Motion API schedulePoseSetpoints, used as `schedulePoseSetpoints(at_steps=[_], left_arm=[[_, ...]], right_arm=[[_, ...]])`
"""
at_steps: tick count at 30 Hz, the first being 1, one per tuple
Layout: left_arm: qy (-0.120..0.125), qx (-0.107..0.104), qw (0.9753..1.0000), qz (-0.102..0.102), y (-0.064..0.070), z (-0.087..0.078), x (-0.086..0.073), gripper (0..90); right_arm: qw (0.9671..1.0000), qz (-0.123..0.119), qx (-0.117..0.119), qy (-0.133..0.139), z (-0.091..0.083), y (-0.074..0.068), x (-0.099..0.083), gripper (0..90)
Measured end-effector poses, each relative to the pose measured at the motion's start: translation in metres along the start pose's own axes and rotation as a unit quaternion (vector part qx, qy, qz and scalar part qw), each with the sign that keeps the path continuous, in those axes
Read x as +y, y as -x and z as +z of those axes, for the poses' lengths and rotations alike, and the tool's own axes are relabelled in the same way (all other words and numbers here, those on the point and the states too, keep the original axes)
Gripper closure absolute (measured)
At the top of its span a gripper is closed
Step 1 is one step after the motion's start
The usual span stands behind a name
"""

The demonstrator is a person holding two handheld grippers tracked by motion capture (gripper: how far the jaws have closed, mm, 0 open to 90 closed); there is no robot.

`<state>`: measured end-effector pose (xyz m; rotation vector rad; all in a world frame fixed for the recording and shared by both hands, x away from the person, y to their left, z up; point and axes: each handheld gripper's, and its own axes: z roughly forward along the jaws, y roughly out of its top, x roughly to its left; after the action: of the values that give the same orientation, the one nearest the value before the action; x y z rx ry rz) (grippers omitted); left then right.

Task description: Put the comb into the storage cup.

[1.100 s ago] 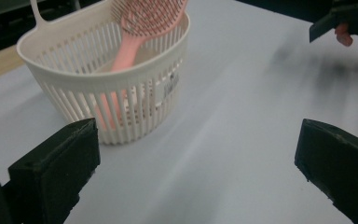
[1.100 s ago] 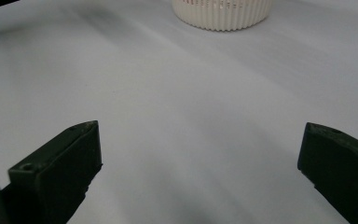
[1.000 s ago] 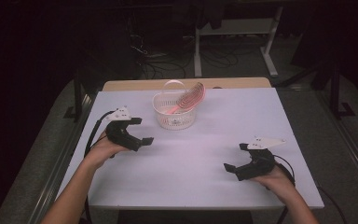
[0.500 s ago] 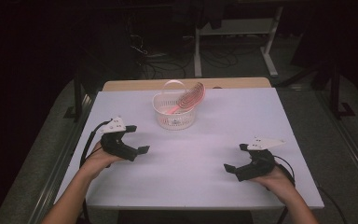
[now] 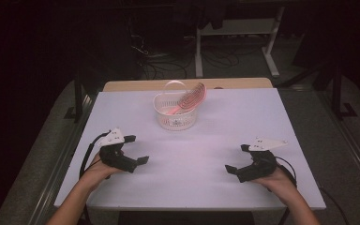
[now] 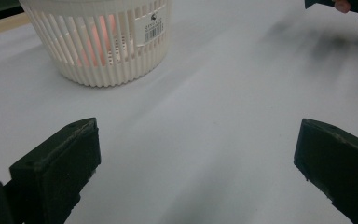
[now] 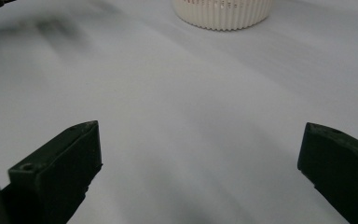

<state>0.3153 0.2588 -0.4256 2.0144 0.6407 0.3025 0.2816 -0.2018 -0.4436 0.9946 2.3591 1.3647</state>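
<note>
1. The left gripper [image 5: 136,149] is held low over the near left part of the white table [image 5: 272,117], its jaws spread wide with nothing between them.
2. The right gripper [image 5: 236,157] is held over the near right part, jaws likewise spread and empty (bare tabletop is seen between them in the right gripper view).
3. A white slatted basket [image 5: 175,112] stands near the far middle of the table, well apart from both grippers.
4. A pink comb [image 5: 190,100] is propped inside the basket, leaning over its rim.
</note>
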Motion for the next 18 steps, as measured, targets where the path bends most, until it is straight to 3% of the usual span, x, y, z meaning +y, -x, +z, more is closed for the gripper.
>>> schedulePoseSetpoints(at_steps=[2, 18], left_arm=[[0.003, 0.007, 1.0000, 0.003, 0.002, -0.001, -0.003, 0.2], [0.004, 0.003, 0.9998, -0.017, 0.006, -0.012, -0.025, 0.2]], right_arm=[[1.0000, 0.000, -0.001, 0.000, 0.000, 0.000, 0.000, 0.0], [1.0000, 0.000, -0.001, -0.001, 0.000, 0.000, 0.000, 0.0]])
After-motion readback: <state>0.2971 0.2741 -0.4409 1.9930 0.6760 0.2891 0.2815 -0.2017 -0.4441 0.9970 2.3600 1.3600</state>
